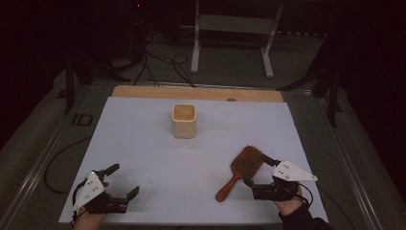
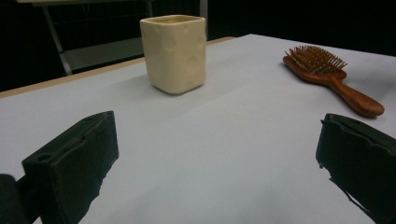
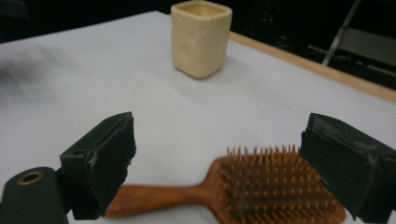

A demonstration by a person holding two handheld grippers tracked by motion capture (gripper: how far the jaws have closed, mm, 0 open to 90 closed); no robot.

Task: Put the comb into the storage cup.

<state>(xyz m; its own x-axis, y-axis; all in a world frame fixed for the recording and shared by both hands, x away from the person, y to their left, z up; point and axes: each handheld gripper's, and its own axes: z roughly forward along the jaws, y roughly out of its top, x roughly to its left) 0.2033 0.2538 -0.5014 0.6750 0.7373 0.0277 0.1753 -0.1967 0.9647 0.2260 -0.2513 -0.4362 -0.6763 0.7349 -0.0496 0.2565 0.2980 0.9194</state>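
Right gripper (image 1: 259, 170) jaws stand spread wide and grip nothing; they straddle the hairbrush (image 1: 241, 170), one jaw by the handle, the other by the bristled head. Contact with the wood cannot be told, since the right gripper view is blurred there. Hairbrush lies flat, bristles up, on the white table cover (image 1: 158, 158) at the near right, handle pointing toward the person. Left gripper (image 1: 123, 181) sits at the near left, jaws also spread and empty, well apart from the brush. Cream square cup (image 1: 184, 120) stands upright toward the far middle of the cover.
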